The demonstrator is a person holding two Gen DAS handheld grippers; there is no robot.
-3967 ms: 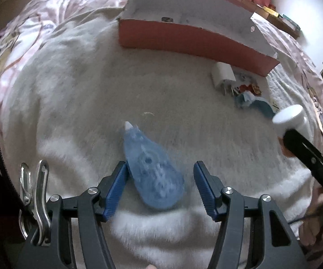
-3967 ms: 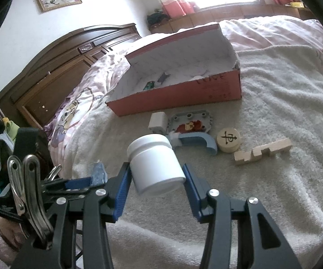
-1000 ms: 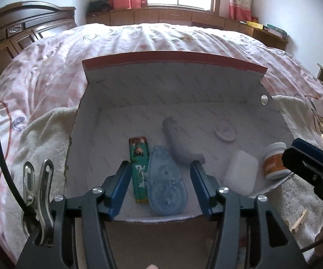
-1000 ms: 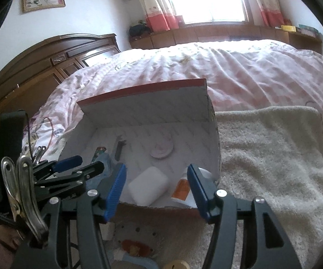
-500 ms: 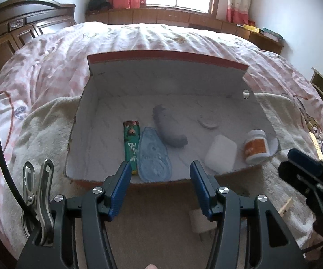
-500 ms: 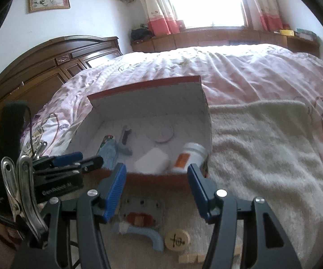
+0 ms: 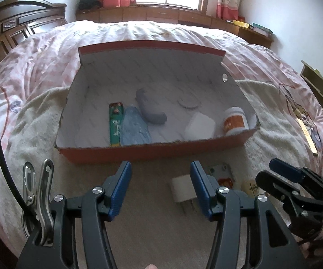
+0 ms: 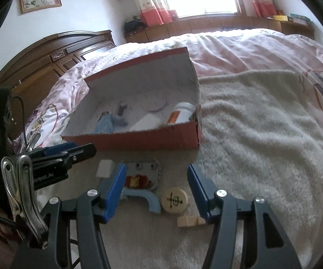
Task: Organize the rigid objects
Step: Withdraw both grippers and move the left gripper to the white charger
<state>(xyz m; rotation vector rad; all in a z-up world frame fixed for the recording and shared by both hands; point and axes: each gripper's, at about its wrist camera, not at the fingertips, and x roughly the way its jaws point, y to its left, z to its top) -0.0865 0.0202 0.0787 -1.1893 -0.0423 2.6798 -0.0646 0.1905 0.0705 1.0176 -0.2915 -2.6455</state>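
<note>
Left hand-held gripper [image 7: 160, 188], left wrist view: jaws parted, nothing between them, poised over the cream towel [image 7: 38, 121] short of the red box [image 7: 152, 151]. Box contents, visible from above: green packet [image 7: 116, 123] beside blue correction-tape dispenser [image 7: 134, 127], grey curved piece [image 7: 149, 109], white disc [image 7: 188, 104], white block [image 7: 198, 126], orange-labelled bottle [image 7: 235, 121] upright in the right corner. Items lie well apart on the floor of the box, probably dropped one by one. White charger plug [image 7: 181, 192] lies on the towel, just beside the right-hand fingertip; likely the next pick. Right hand-held gripper [image 7: 284, 179] enters at the right edge.

Right hand-held gripper, right wrist view [image 8: 157, 190]: jaws parted, holding nothing, hanging above the unsorted row. Shown here, mostly hidden in the other view: grey toy plate with red figure [image 8: 142, 174], blue curved piece [image 8: 148, 198], round wooden chess piece [image 8: 175, 200] squarely between the jaws, notched wooden block [image 8: 188, 220] at the right pad. Box interior is foreshortened here; the packet is barely visible. All remaining items sit near the box front, so each carry should be short.
</note>
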